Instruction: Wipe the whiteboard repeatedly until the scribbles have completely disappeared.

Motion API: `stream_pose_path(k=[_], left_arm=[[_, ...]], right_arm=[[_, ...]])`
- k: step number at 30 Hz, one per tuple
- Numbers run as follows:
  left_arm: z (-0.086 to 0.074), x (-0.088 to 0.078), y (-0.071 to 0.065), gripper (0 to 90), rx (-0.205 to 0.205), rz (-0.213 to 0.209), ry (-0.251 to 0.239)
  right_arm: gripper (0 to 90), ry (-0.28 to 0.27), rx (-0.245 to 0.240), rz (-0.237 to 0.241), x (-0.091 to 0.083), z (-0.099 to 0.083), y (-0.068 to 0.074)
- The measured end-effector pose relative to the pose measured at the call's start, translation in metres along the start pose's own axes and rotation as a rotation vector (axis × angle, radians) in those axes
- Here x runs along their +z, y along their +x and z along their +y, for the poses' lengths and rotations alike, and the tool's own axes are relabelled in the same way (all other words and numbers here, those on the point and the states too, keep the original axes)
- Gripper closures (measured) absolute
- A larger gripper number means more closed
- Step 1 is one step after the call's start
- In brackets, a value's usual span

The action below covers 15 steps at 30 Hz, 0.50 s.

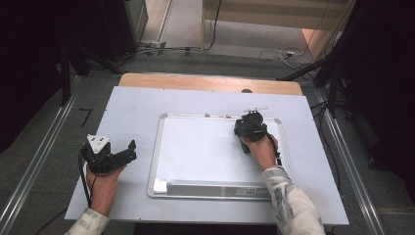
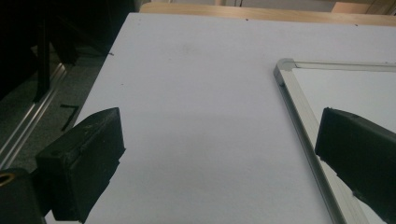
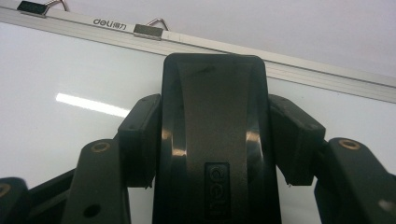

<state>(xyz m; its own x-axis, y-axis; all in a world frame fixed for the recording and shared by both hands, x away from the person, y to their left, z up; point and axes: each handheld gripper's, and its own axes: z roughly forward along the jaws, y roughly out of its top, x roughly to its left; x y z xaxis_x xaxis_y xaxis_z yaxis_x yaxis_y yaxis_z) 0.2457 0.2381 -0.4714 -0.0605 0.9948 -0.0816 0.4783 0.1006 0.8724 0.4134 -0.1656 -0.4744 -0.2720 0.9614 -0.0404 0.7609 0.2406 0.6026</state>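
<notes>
On the left of the surface point(image 1: 132, 105), your left tool point(image 1: 128, 150) rests with its jaws apart, holding nothing, beside the whiteboard point(image 1: 195, 147). Your right tool point(image 3: 212, 140) is clamped on the eraser point(image 3: 215, 135), pressed flat near the board's top right corner. Push further and it could ride onto the frame and slip free.

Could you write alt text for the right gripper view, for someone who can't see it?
Two black jaws clamp a black whiteboard eraser from both sides, holding it against a clean whiteboard. The board's silver frame runs across the top, with two small metal hanging clips on it and the pale table beyond.
</notes>
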Motion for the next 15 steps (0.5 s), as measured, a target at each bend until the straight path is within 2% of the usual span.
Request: stream_pose_path(k=[6, 15], left_arm=[[0.0, 0.001, 0.0, 1.6, 0.001, -0.001, 0.004], [0.001, 0.002, -0.002, 1.6, 0.002, -0.003, 0.004]], right_arm=[[38.5, -0.002, -0.006, -0.007, 0.0, -0.001, 0.006], [38.5, -0.001, -0.066, 0.026, 0.002, 0.004, 0.042]])
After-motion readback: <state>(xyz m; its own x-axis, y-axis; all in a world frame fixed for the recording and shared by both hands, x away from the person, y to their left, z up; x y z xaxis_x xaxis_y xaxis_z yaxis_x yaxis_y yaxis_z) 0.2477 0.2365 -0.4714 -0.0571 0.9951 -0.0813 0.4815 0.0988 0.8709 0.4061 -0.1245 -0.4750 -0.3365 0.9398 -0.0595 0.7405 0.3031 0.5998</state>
